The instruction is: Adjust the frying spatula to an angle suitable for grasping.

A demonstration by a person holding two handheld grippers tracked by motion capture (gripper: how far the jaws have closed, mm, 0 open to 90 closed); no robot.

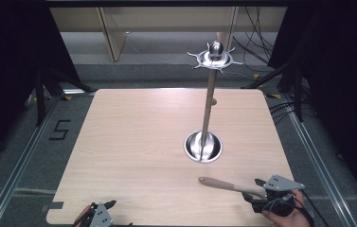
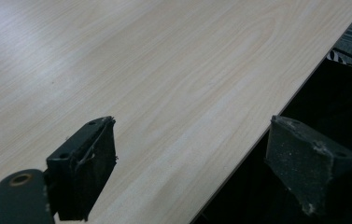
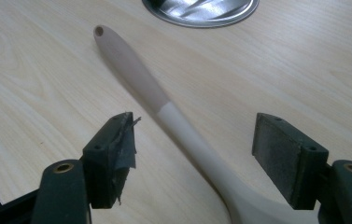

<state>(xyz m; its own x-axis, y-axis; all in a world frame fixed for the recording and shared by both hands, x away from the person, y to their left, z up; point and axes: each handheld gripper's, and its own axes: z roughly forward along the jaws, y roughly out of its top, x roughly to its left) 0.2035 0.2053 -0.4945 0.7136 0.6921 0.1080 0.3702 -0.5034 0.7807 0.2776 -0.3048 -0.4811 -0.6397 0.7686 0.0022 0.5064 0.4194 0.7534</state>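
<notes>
A utensil with a wooden handle (image 1: 223, 184) lies flat near the table's front right; its handle (image 3: 131, 65) has a hole at the far end and turns into a pale cream neck. My right gripper (image 3: 194, 149) stands open around that neck, pads apart from it on both sides. The same gripper (image 1: 260, 194) sits at the front right under a person's hand. At the front left edge my left gripper (image 2: 192, 158) is open, one jaw over the tabletop, the other past the edge, nothing between them. It also shows low in the high view (image 1: 101, 213).
A steel stand rises from a round base (image 1: 203, 146) in the table's middle, its pole (image 1: 209, 106) topped by a hooked disc (image 1: 215, 57). The wooden table (image 1: 133, 142) has a notch at its front left corner. Dark floor, rails and cables surround it.
</notes>
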